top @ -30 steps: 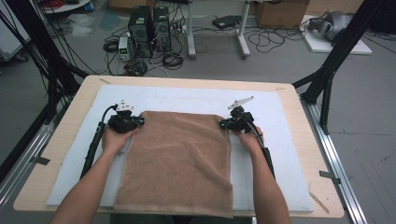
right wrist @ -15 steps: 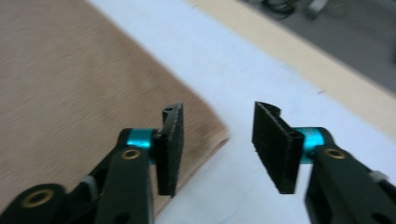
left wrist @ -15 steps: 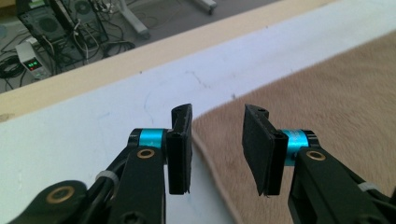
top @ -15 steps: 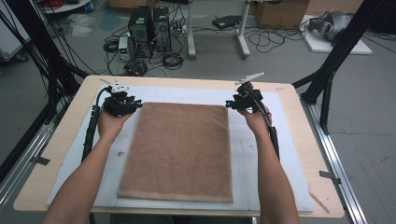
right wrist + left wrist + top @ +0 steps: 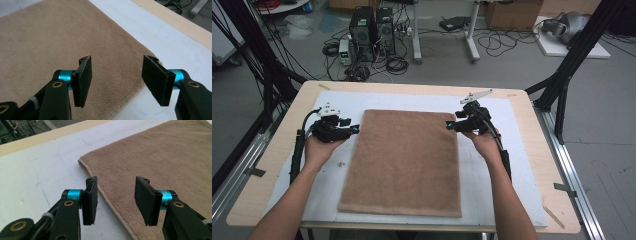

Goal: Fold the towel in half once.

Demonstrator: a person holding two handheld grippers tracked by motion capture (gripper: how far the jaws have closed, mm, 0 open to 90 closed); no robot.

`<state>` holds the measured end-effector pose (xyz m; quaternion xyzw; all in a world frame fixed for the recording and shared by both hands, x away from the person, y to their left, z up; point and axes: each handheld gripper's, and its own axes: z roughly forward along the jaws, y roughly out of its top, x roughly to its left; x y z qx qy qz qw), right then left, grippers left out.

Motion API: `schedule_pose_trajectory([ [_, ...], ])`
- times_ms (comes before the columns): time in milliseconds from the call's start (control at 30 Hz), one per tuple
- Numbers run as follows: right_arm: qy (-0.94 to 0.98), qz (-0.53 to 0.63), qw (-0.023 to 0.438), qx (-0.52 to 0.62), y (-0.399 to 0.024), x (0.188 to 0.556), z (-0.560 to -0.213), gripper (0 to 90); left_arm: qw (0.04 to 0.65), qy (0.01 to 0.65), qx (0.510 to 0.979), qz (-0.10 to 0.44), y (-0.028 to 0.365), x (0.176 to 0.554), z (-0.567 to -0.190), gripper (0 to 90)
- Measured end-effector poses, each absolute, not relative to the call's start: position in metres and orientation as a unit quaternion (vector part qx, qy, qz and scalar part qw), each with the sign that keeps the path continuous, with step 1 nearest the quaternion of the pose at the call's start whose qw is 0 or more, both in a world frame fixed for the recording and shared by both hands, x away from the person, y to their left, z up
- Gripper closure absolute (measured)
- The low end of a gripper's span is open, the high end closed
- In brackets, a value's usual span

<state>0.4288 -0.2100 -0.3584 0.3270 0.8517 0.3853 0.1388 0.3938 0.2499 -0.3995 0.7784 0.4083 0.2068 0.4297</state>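
Observation:
A brown towel (image 5: 404, 160) lies flat on the white mat (image 5: 492, 165), its long side running away from me. My left gripper (image 5: 351, 129) hovers just off the towel's far left corner, and my right gripper (image 5: 450, 124) hovers over the far right corner. Both sets of jaws have just been opening and nothing is between them. In the left gripper view, the left gripper (image 5: 116, 187) stands open above the towel's (image 5: 162, 152) hemmed edge. In the right gripper view, the right gripper (image 5: 117, 67) stands open above the towel's (image 5: 50, 37) corner.
The mat covers a wooden table (image 5: 532, 115) with rails along both sides. Black frame legs (image 5: 562, 85) rise at the far corners. Computer cases (image 5: 372, 25) and cables sit on the floor beyond the table. Bare mat flanks the towel on both sides.
The grippers held the towel's far corners, drew them away from me so the towel lay flat, then let go. Both hands have since lifted, and the left has shifted outward.

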Motion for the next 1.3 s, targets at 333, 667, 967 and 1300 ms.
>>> schedule_pose_trajectory([
  [333,0.844,0.393,0.131,0.340,-0.216,0.430,-0.371,34.2,0.440,0.406,0.775,0.202,0.248,0.392,-0.398,49.4],
  [667,0.847,0.383,0.124,0.348,-0.210,0.436,-0.383,29.4,0.440,0.413,0.773,0.194,0.244,0.396,-0.403,47.3],
  [967,0.848,0.383,0.127,0.344,-0.207,0.435,-0.384,27.4,0.442,0.404,0.777,0.194,0.235,0.398,-0.396,45.4],
  [1300,0.847,0.381,0.126,0.348,-0.209,0.435,-0.386,26.4,0.439,0.401,0.782,0.188,0.231,0.400,-0.397,45.1],
])
